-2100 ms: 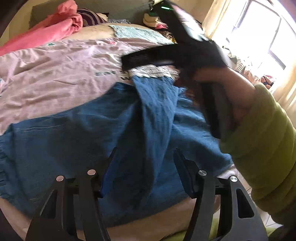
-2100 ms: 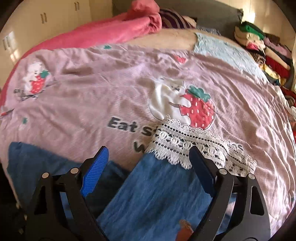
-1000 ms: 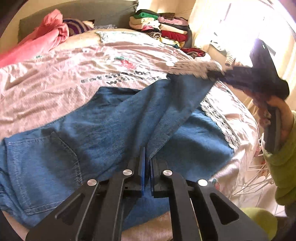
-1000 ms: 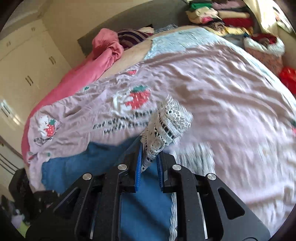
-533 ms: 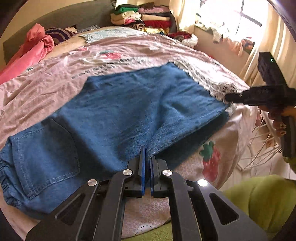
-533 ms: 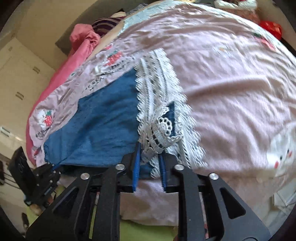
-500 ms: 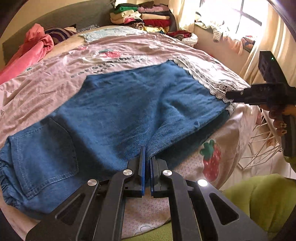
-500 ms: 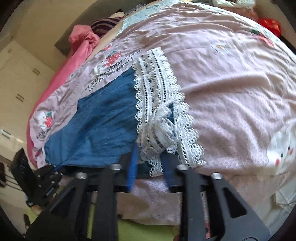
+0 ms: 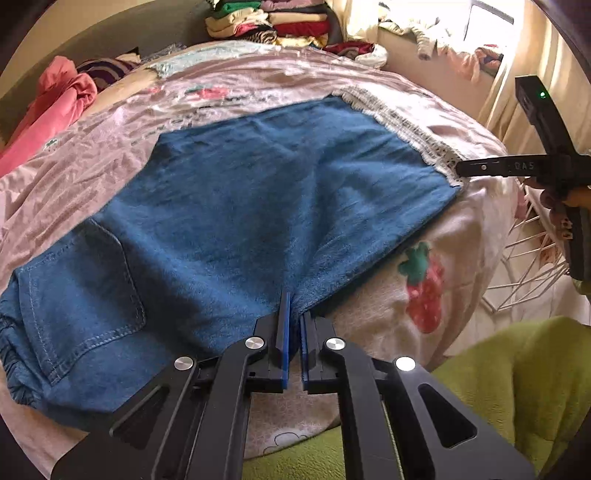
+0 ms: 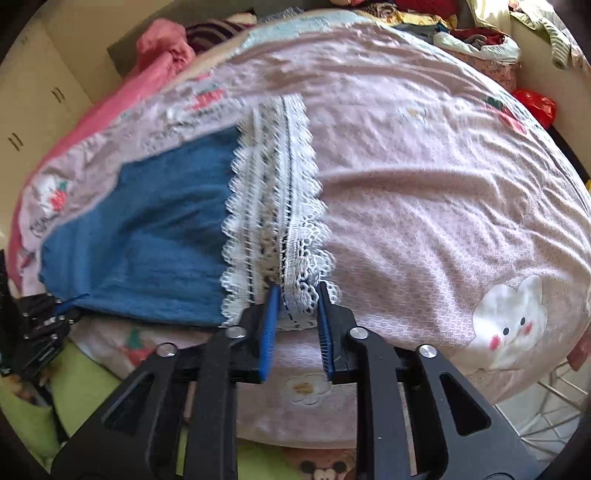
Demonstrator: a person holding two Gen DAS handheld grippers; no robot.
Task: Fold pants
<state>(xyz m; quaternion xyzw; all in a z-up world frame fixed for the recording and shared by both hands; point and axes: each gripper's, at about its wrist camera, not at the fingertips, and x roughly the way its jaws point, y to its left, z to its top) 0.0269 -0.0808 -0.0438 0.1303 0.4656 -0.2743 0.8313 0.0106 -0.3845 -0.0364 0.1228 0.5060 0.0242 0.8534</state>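
Note:
Blue denim pants [image 9: 258, 206] with a white lace hem [image 10: 273, 206] lie flat on the pink bed cover [image 10: 443, 184], one leg laid over the other. My left gripper [image 9: 292, 317] pinches the near denim edge at mid-leg; its jaws are just beginning to open, with the cloth still between the pads. My right gripper [image 10: 297, 295] is at the near corner of the lace hem. Its jaws stand apart and are closing, with the lace lying loose between them. The left wrist view shows the right gripper [image 9: 461, 170] at that same hem corner.
A pink blanket [image 9: 55, 99] is bunched at the bed's far left. Stacked folded clothes [image 9: 273, 18] sit at the far end, and a red bag [image 10: 535, 103] lies beside the bed. A white wire rack [image 9: 535, 266] stands off the bed's near right corner. A green sleeve [image 9: 517, 387] fills the lower right.
The lifted leg was drawn out to the right and laid flat on the other. The right gripper came down to the bed with the lace hem and its jaws parted.

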